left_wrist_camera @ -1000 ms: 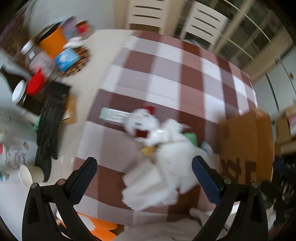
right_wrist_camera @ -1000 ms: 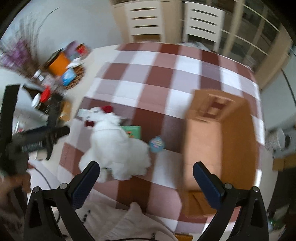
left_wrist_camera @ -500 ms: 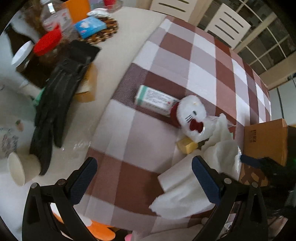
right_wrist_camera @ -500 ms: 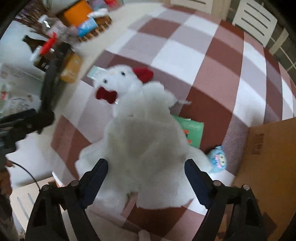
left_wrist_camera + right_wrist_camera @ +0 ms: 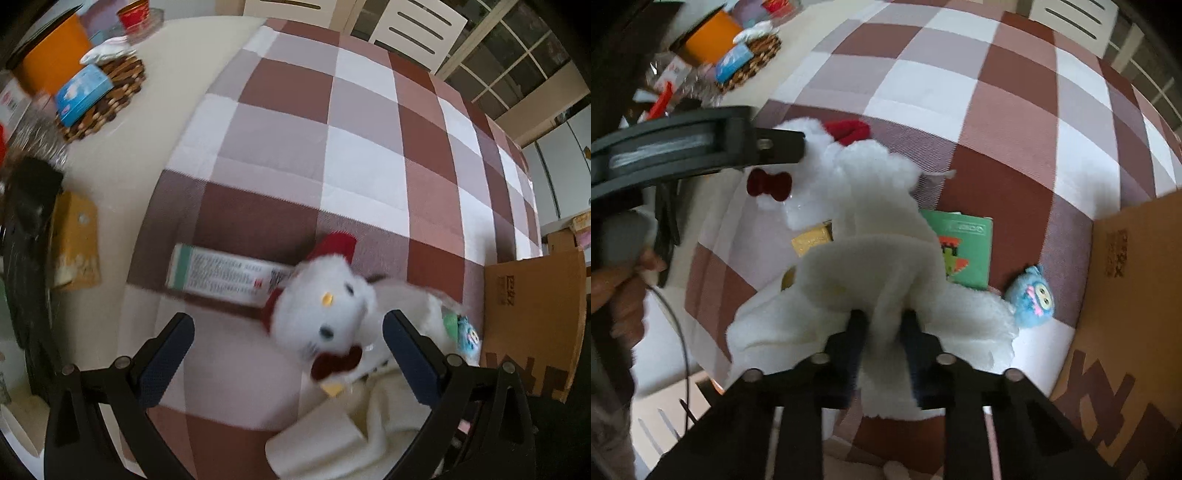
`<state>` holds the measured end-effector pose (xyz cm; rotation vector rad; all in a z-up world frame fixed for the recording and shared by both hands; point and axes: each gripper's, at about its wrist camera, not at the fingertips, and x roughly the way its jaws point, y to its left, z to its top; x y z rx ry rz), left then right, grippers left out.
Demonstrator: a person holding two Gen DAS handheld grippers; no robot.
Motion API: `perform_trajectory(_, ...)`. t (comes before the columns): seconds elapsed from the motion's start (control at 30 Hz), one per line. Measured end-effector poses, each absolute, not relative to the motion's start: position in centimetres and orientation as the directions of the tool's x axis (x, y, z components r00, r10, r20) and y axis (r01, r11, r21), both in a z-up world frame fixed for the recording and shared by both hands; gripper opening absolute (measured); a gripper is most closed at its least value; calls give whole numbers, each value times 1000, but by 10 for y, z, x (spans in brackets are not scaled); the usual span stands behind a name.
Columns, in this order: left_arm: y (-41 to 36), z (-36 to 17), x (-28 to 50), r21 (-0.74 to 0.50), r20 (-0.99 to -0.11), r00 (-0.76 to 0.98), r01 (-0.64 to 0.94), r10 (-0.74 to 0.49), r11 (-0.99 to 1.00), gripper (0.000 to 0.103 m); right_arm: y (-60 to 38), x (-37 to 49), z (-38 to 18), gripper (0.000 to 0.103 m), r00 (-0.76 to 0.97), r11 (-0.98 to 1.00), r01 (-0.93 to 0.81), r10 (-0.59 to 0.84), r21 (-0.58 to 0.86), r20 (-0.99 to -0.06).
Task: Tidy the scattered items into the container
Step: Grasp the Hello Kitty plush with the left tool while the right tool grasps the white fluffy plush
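A white plush cat (image 5: 325,317) with red bows lies on the checked tablecloth (image 5: 362,177), its head between the spread fingers of my left gripper (image 5: 288,343), which is open. A white-and-green carton (image 5: 221,277) lies just behind the head. White fleece cloth (image 5: 879,266) spreads from the plush. My right gripper (image 5: 882,325) is closing, with a fold of that fleece pinched between its pads. Beside the fleece lie a green booklet (image 5: 964,247), a yellow packet (image 5: 812,240) and a blue fuzzy toy (image 5: 1034,295). The open cardboard box (image 5: 1137,295) stands at the right.
At the table's far left are an orange tub (image 5: 51,62), a blue tissue pack (image 5: 83,94) on a woven mat, and black gloves (image 5: 26,221). White chairs (image 5: 417,33) stand behind the table. A person's hand (image 5: 617,280) holds the left tool.
Both grippers have come down over the table. The left one now straddles the plush head. The right one has gone from wide open to pinching the fleece.
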<state>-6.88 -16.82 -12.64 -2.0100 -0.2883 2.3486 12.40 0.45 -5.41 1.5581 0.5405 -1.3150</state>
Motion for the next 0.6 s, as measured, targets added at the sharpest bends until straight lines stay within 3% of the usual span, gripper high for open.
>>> perform_trajectory(0.1,-163,-134,-77,-141,-980,-155,79,127,-987,103,19,115,-32,6,314,-433,800,-287,415,-905)
perform_trajectory(0.27,-154,-147,-81,-121,-985,-131,44,114,-992,102,35,98,0,6,284,-439,789,-359,430,-889)
perform_trajectory(0.4,-156,-154,-80,-112,-987,-123,47,105,-993,100,22,107,-6,6,304,-390,806,-373,445,-877)
perform_trajectory(0.47,-160,-155,-81,-109,-987,-122,60,101,-992,97,3,116,-20,11,357,-352,806,-354,476,-865)
perform_trajectory(0.5,-161,-155,-81,-105,-988,-124,62,97,-993,97,-4,122,-26,20,368,-347,805,-345,481,-864)
perform_trajectory(0.53,-161,-154,-80,-102,-988,-126,60,93,-993,95,-7,126,-30,36,375,-348,803,-335,484,-864)
perform_trajectory(0.6,-163,-154,-79,-94,-988,-125,25,90,-995,92,-15,133,-41,53,341,-358,823,-310,442,-887)
